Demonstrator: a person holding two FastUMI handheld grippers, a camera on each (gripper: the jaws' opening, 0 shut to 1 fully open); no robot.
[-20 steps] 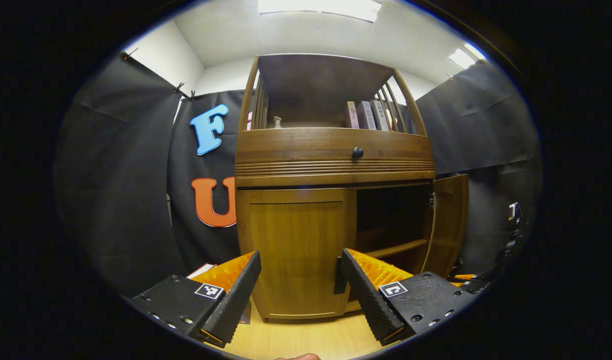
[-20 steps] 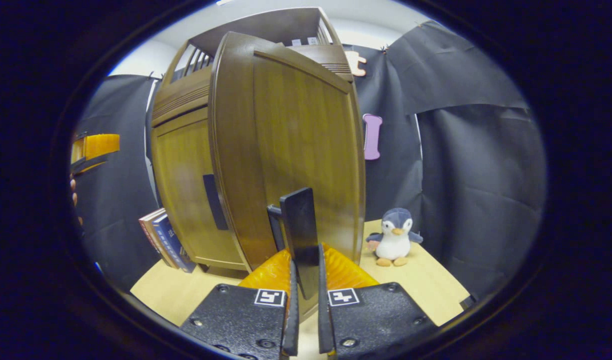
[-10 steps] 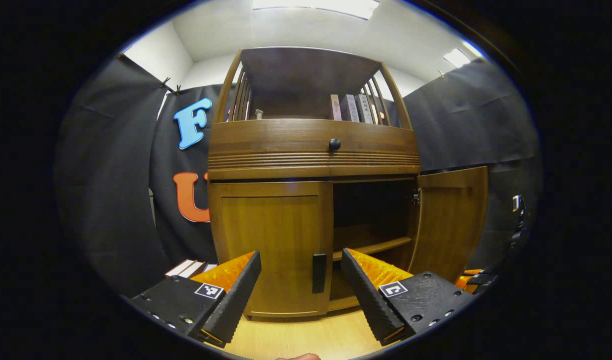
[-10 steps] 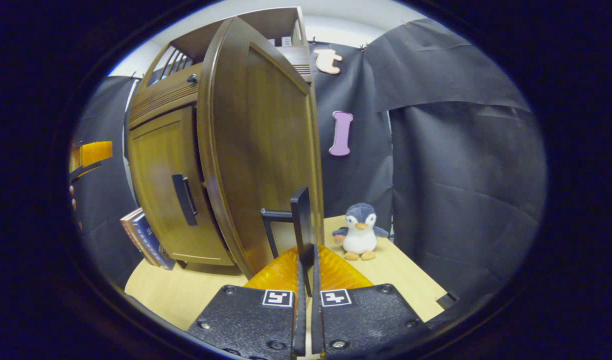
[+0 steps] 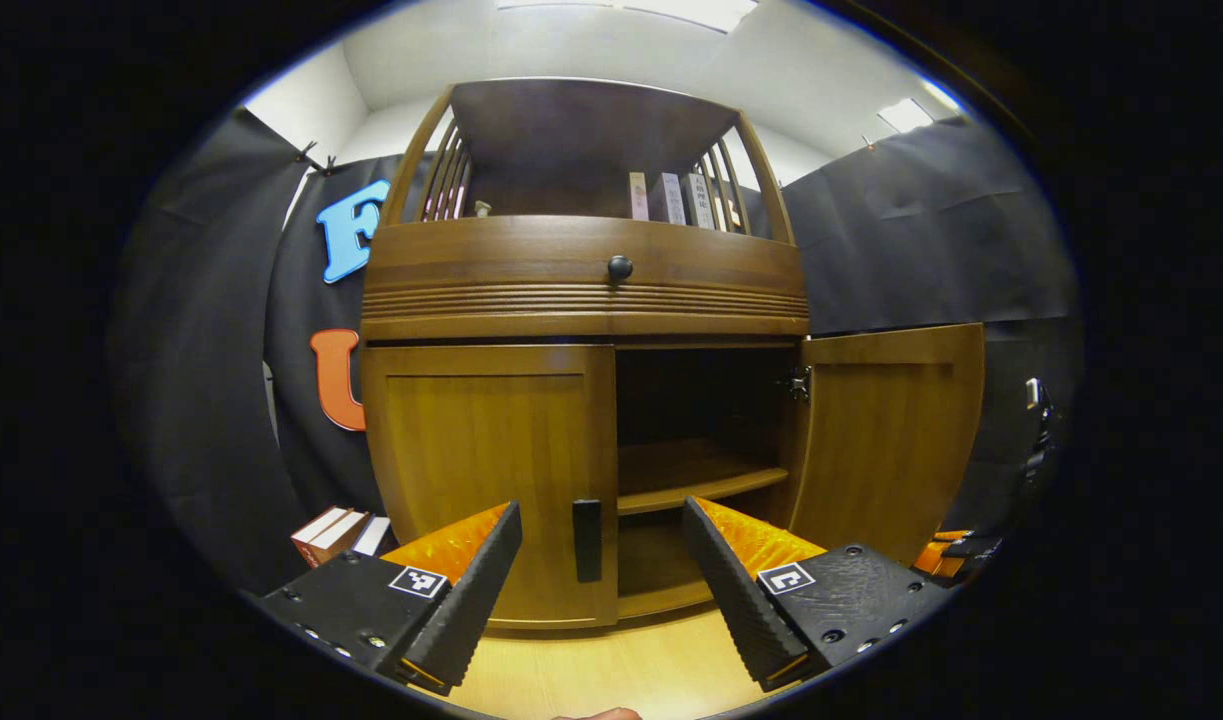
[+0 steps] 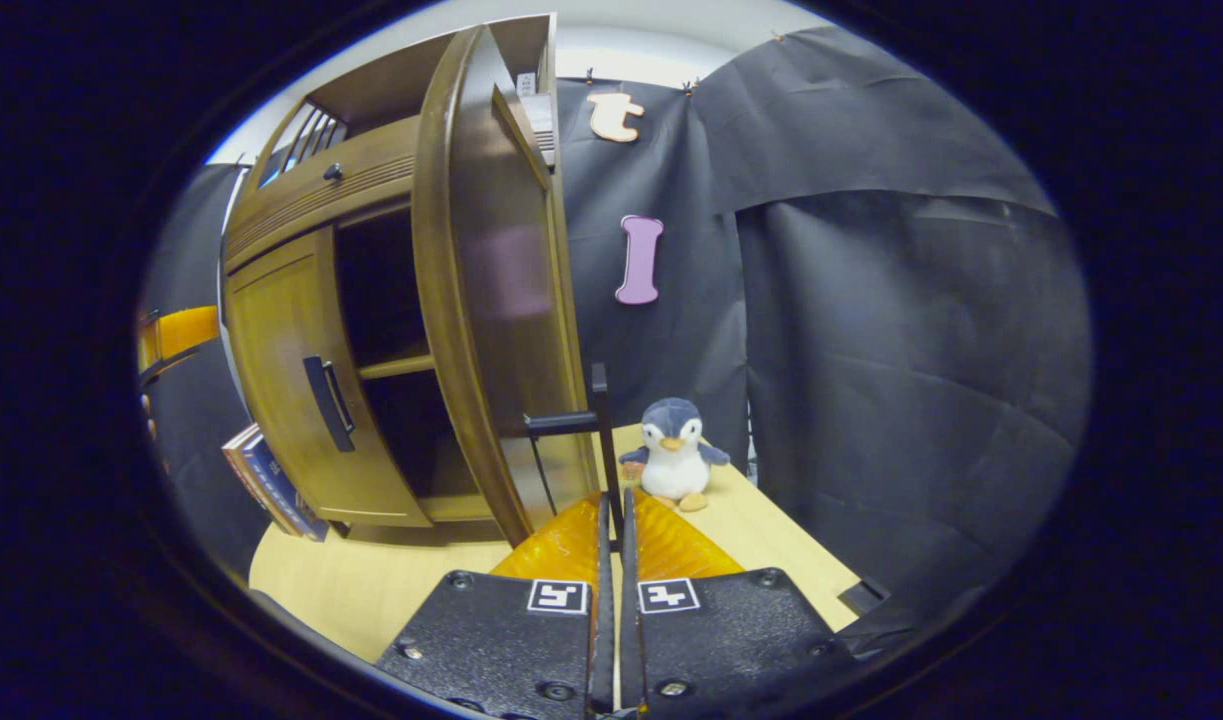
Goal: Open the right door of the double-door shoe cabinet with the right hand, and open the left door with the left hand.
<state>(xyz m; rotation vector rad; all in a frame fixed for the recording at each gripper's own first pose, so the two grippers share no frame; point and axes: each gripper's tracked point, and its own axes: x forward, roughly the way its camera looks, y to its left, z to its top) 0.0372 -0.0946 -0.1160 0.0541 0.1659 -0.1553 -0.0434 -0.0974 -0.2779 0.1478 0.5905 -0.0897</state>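
In the left gripper view the wooden shoe cabinet (image 5: 581, 280) fills the middle. Its left door (image 5: 486, 470) is closed, with a dark handle (image 5: 587, 540) at its inner edge. My left gripper (image 5: 601, 520) stands open just in front of that handle, apart from it. The right door (image 5: 886, 440) is swung wide, baring a shelf (image 5: 696, 475). In the right gripper view my right gripper (image 6: 611, 505) is shut on the right door's handle (image 6: 599, 440), and the right door (image 6: 491, 300) stands edge-on to the left of it.
Books (image 5: 336, 530) lean at the cabinet's left foot on the light wooden floor (image 6: 371, 590). A plush penguin (image 6: 674, 455) sits on the floor right of the open door. More books (image 5: 676, 198) stand on the cabinet's top shelf. Black cloth walls close in on all sides.
The right door has swung further open with my right gripper holding its handle. The left gripper's view has shifted, so the left door's handle now sits between its open fingers.
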